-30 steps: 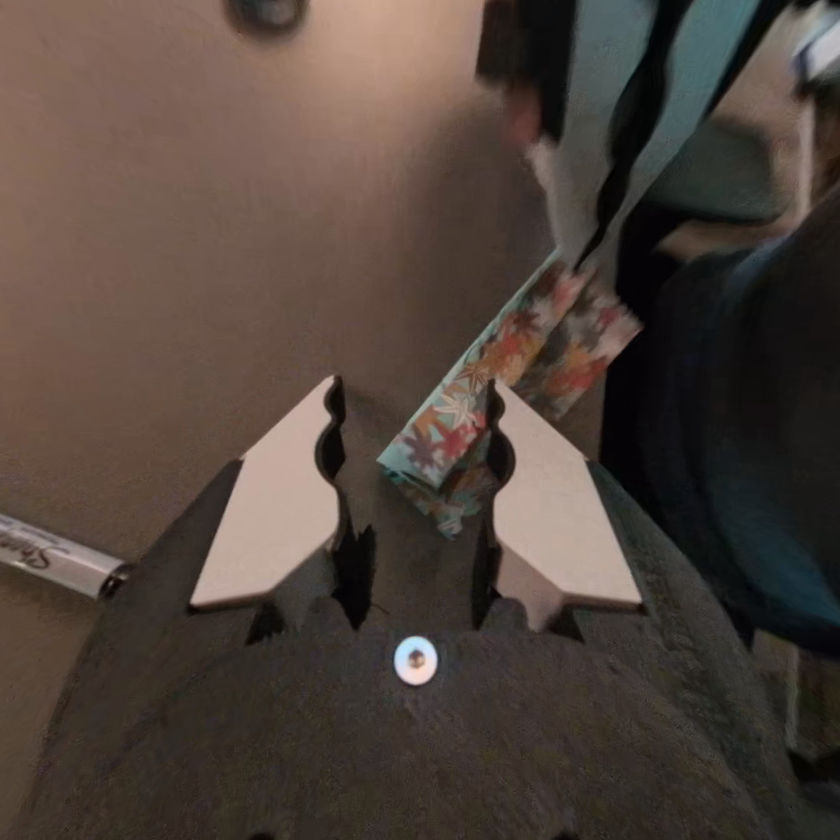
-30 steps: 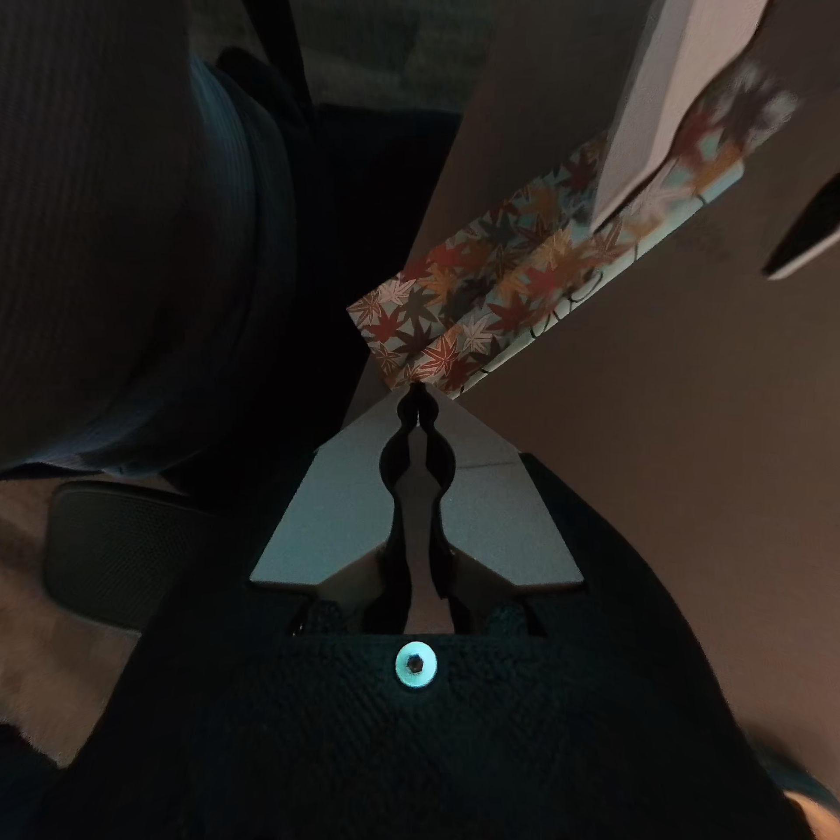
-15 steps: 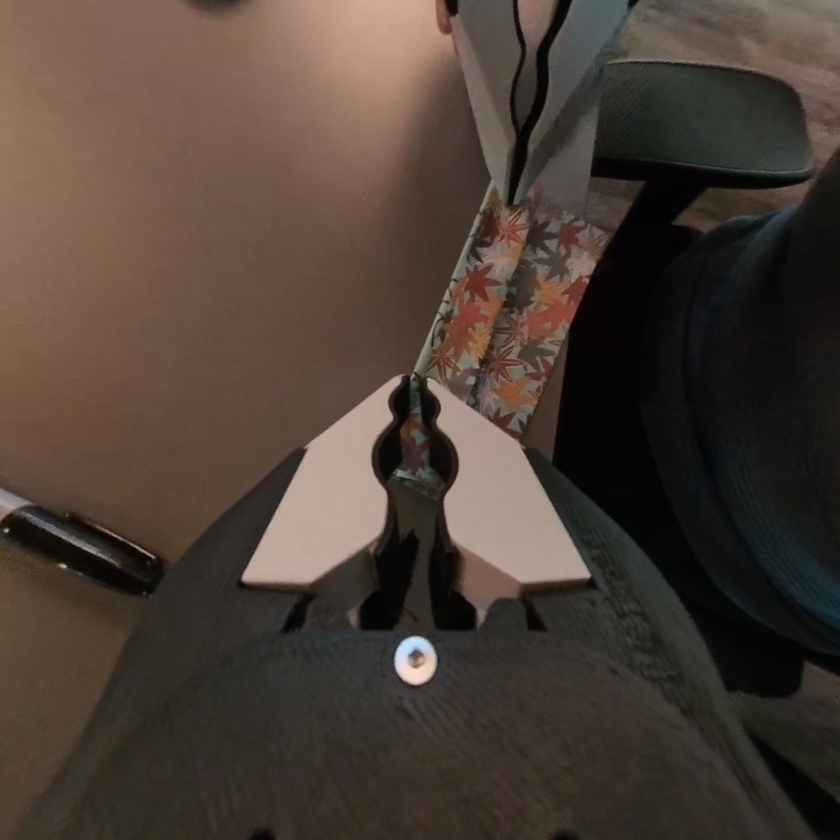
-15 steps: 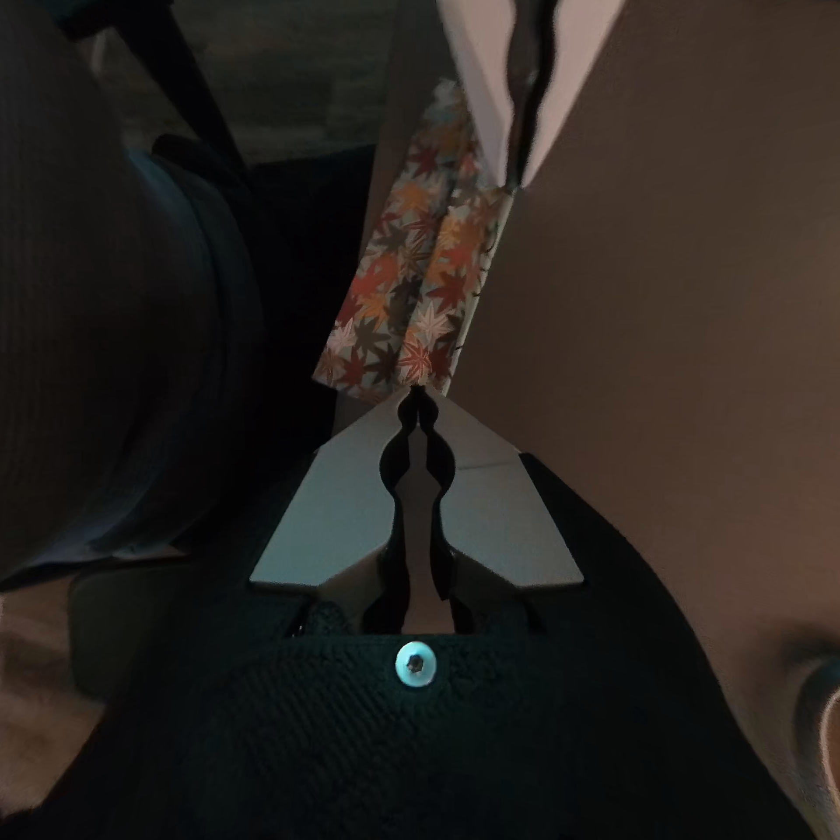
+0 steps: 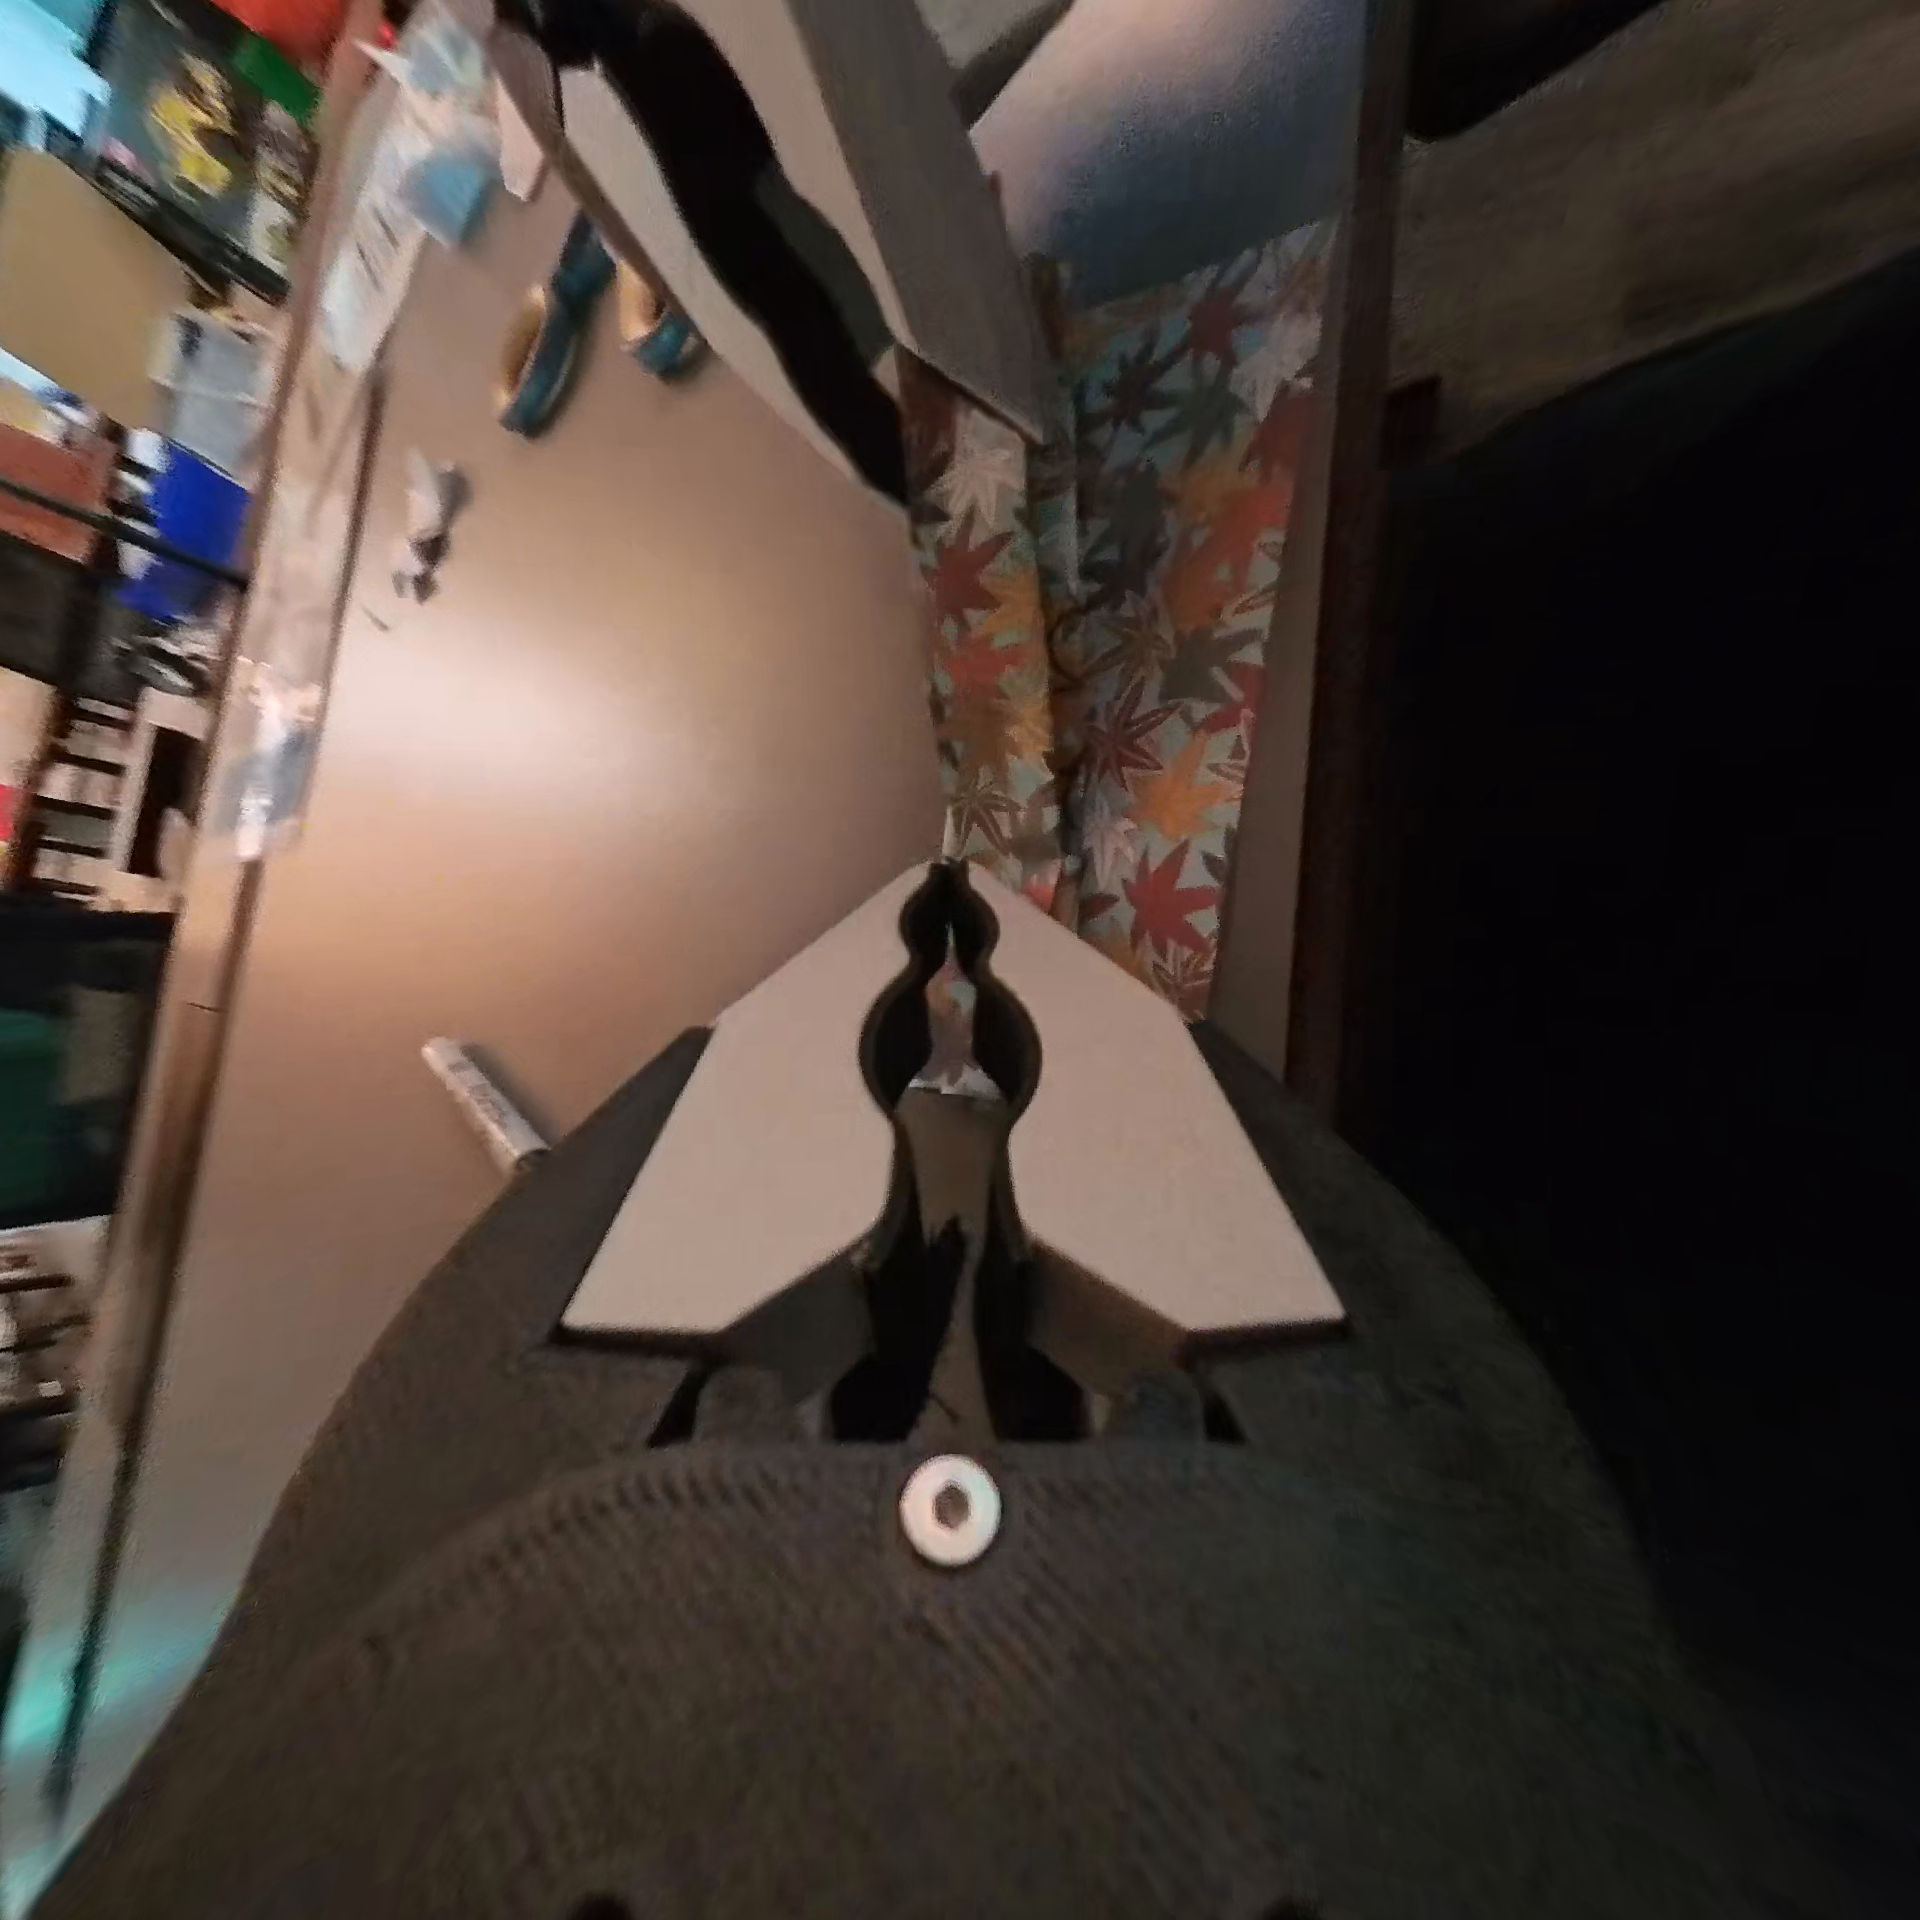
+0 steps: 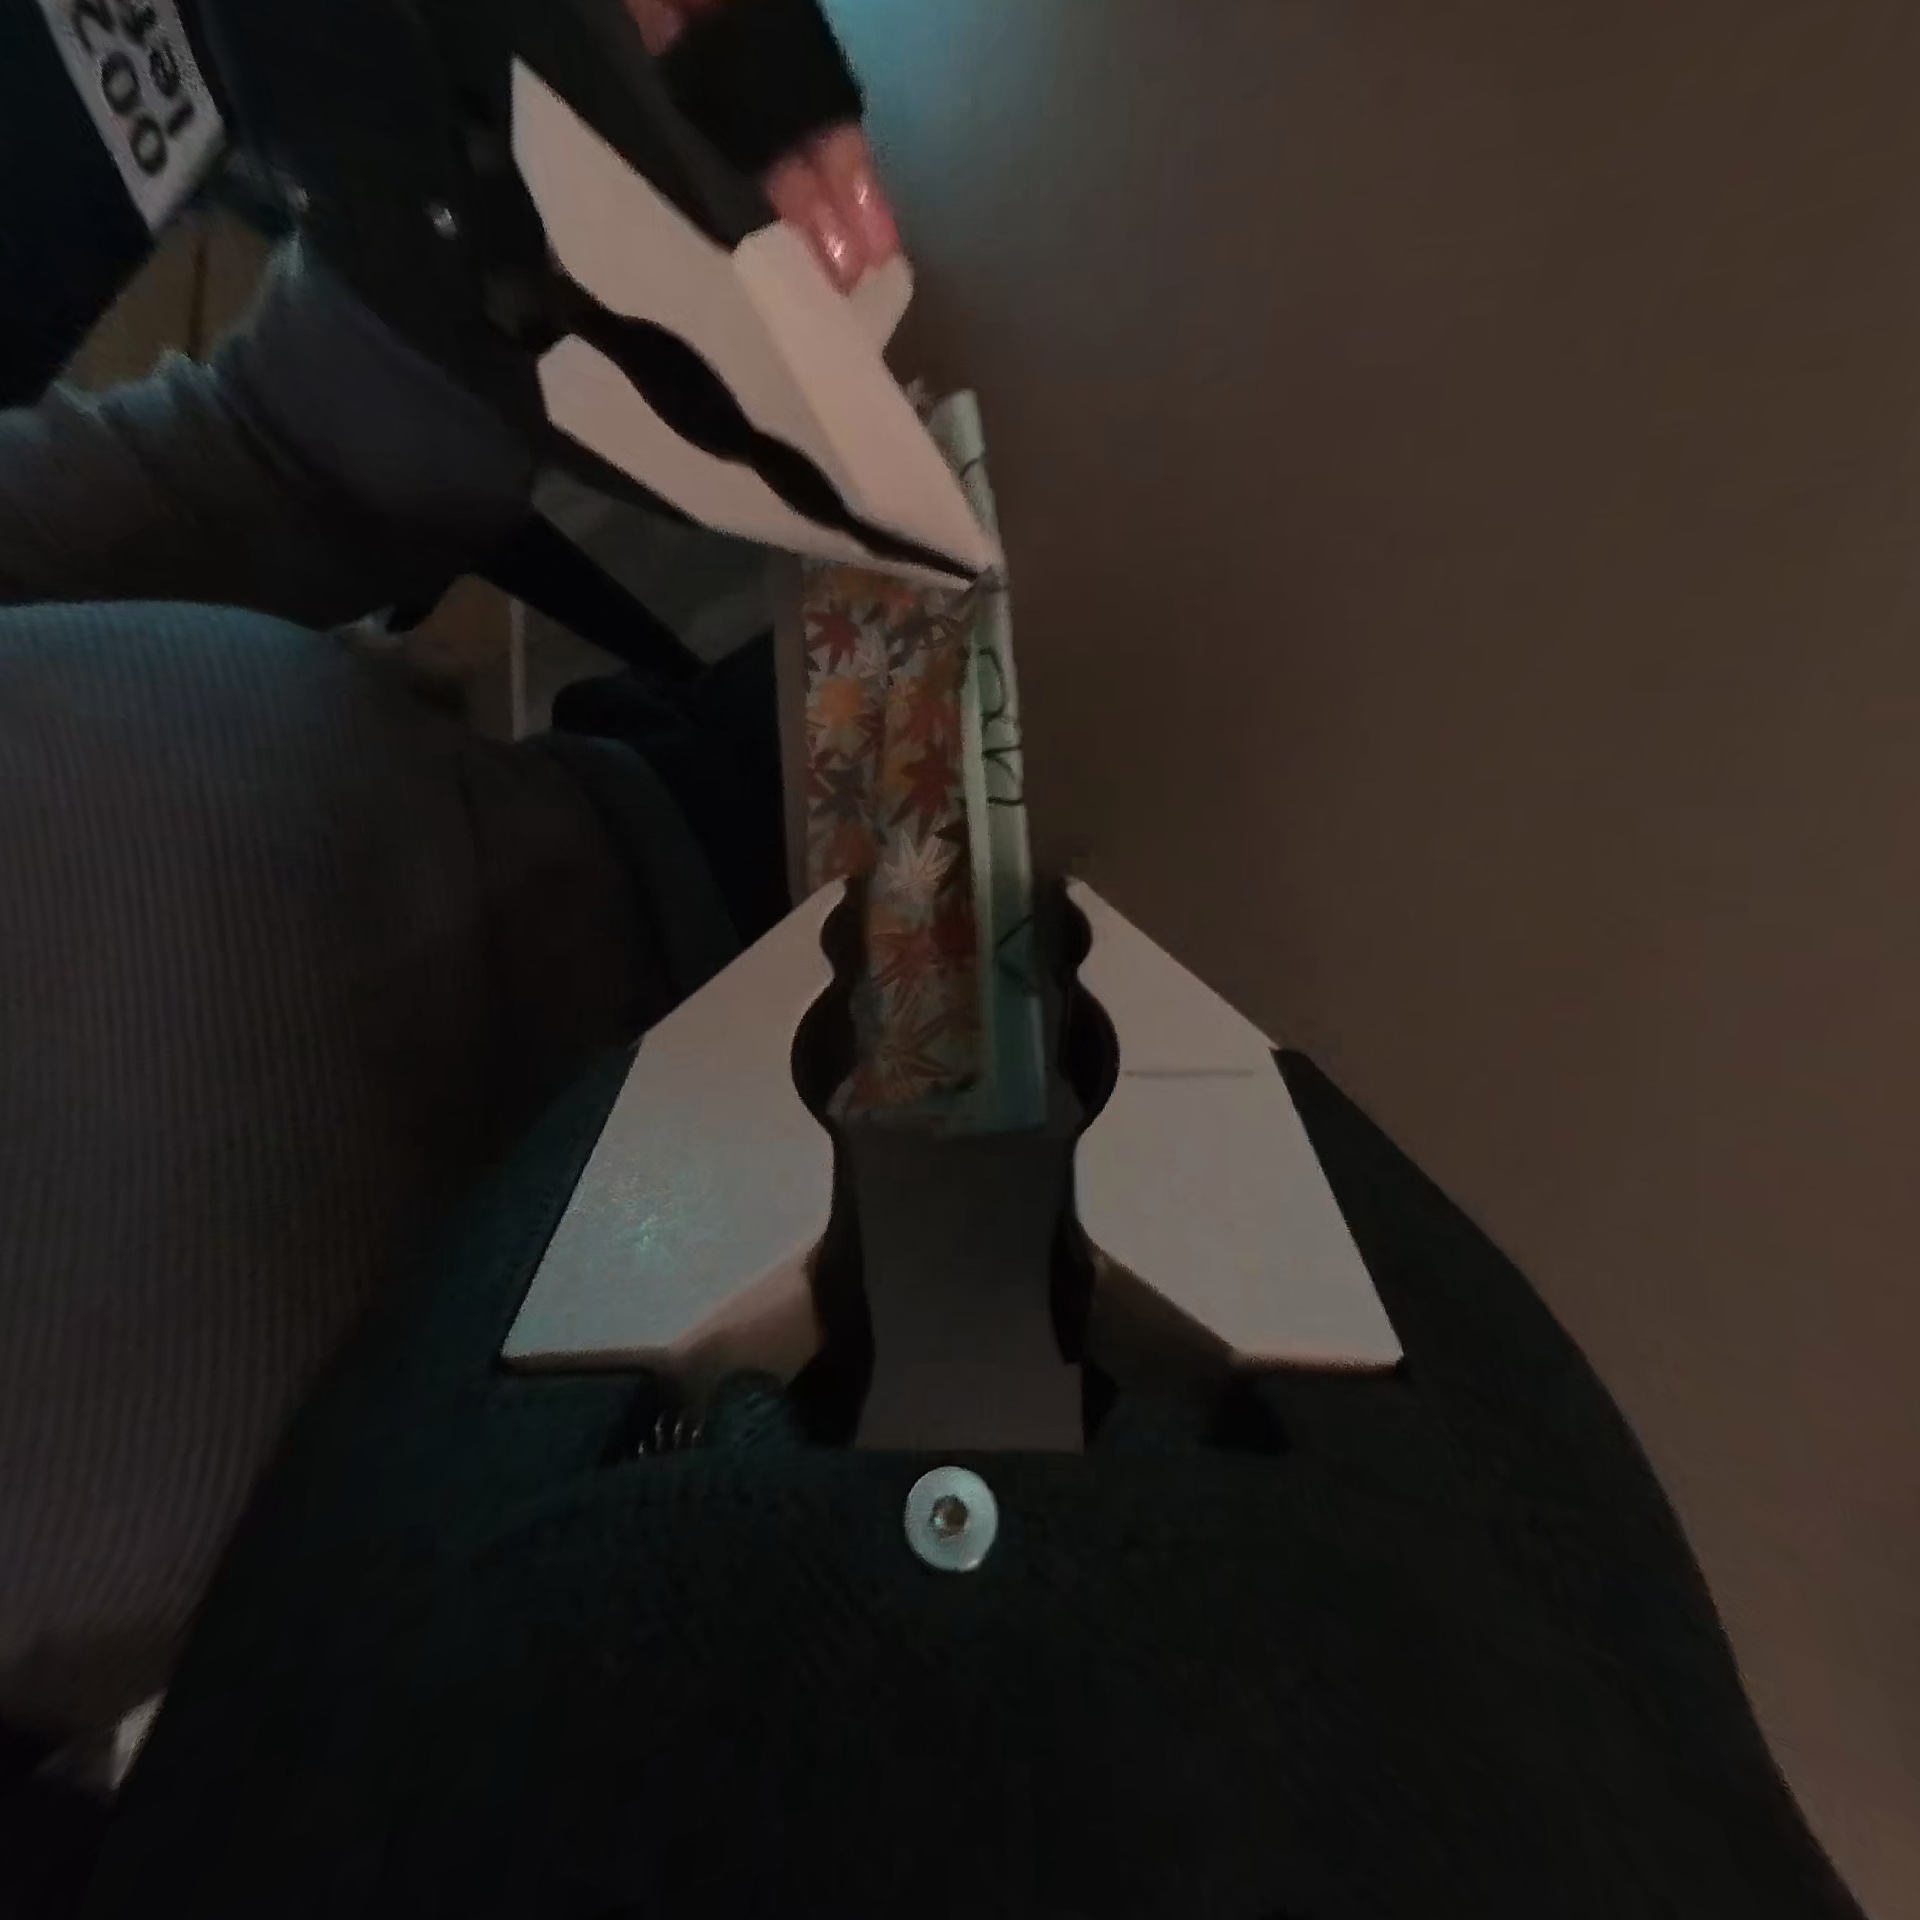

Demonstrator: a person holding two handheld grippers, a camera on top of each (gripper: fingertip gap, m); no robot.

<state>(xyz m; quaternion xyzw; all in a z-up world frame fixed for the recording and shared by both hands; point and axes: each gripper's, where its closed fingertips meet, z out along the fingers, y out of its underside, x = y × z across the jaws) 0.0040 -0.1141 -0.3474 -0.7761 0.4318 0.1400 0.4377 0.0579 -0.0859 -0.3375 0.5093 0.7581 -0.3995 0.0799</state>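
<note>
Left wrist view: we see the left gripper (image 5: 948, 883) clamped tight on the near end of the leaf-print paper (image 5: 1132, 644) – a marker (image 5: 483, 1101) lies left of it.

Right wrist view: the right gripper (image 6: 951, 894) stands partly open around the paper's (image 6: 914, 831) other end – whether its pads press, we cannot tell.

From where I sit this reads as a desk in an office or a craft room, though I cannot settle which. The work surface is a smooth tan tabletop (image 5: 582, 707) with a straight dark edge (image 5: 1340, 623), lit warmly from above while the space beyond the edge is dark. A marker pen (image 5: 483, 1107) lies on it, along with a roll of teal tape (image 5: 556, 332) and some small scraps (image 5: 426, 520). Past the far side I see blurred shelving (image 5: 94, 436) packed with coloured boxes and bins, blue, red and green. A person sits close against the desk in dark ribbed clothing (image 6: 260, 935).
</note>
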